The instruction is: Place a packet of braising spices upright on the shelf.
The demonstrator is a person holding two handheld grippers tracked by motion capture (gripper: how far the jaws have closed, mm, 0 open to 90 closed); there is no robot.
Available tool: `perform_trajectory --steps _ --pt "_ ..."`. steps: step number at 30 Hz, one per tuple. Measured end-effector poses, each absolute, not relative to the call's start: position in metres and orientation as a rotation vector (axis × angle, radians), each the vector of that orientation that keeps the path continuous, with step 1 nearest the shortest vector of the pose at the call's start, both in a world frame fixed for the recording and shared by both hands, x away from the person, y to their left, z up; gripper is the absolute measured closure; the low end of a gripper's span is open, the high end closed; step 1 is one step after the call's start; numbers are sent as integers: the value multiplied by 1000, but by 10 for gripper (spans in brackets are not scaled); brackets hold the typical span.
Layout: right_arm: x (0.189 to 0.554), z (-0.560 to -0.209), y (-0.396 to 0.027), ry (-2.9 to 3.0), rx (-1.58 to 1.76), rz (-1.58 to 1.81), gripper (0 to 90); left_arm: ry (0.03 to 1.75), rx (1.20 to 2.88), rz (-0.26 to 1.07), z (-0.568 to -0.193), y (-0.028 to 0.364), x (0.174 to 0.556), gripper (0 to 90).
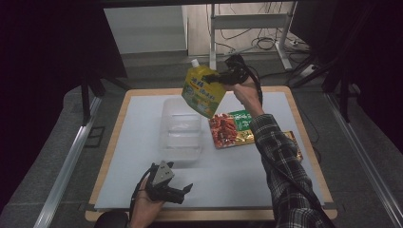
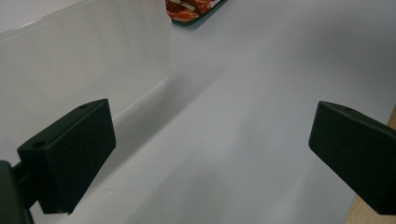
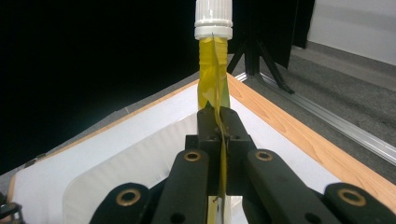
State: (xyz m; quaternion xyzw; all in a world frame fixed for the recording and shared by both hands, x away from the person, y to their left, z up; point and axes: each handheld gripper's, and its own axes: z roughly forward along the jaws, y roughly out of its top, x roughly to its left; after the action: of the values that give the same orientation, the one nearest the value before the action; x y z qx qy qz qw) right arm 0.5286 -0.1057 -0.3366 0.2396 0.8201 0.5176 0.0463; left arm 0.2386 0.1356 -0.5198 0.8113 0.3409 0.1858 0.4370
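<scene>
Left gripper [image 1: 183, 190]: nearest the camera, held low at the near table edge; jaws wide apart, nothing between them, seen clearly in the left gripper view. Pointed toward the clear tub.
Yellow pouch [image 1: 204, 90]: task's thing; held in the air above the far end of the clear tub, white cap [image 3: 213, 18] uppermost, body hanging tilted.
Right gripper [image 1: 216, 78]: clamped tight on the pouch's thin side seam, as seen in the right gripper view; only a narrow strip is pinched.
Clear tub [image 1: 180, 126]: on the white mat, mid-table, open top, appears empty; pouch is over its far rim, not yet inside.
Red snack pack [image 1: 233, 128]: flat on the mat just right of the tub, partly under the right forearm.
White mat [image 1: 237, 175]: covers most of the wooden table [image 1: 304, 137].
Risk 1: seam grip is slim, so the pouch could slip or swing if moved fast; judged likely w/ a heavy liquid fill.
Risk 2: tub is light, unheld; a pouch dropped on the rim could tip or shove it.
Risk 3: forearm could drag the snack pack on the way down.
</scene>
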Motion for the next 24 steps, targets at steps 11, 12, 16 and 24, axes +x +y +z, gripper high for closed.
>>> perform_trajectory --steps 11,12,16,24 --pt "539 -347 -75 2527 692 1580 886 879 1962 449 -518 143 239 0" --pt "540 -348 -72 2528 689 1585 886 878 1965 449 -518 142 239 0" --pt "542 -352 -62 2545 678 1578 885 870 1970 446 -518 142 239 0" --pt "545 -363 -45 2603 662 1484 885 863 1974 444 -518 141 239 0"
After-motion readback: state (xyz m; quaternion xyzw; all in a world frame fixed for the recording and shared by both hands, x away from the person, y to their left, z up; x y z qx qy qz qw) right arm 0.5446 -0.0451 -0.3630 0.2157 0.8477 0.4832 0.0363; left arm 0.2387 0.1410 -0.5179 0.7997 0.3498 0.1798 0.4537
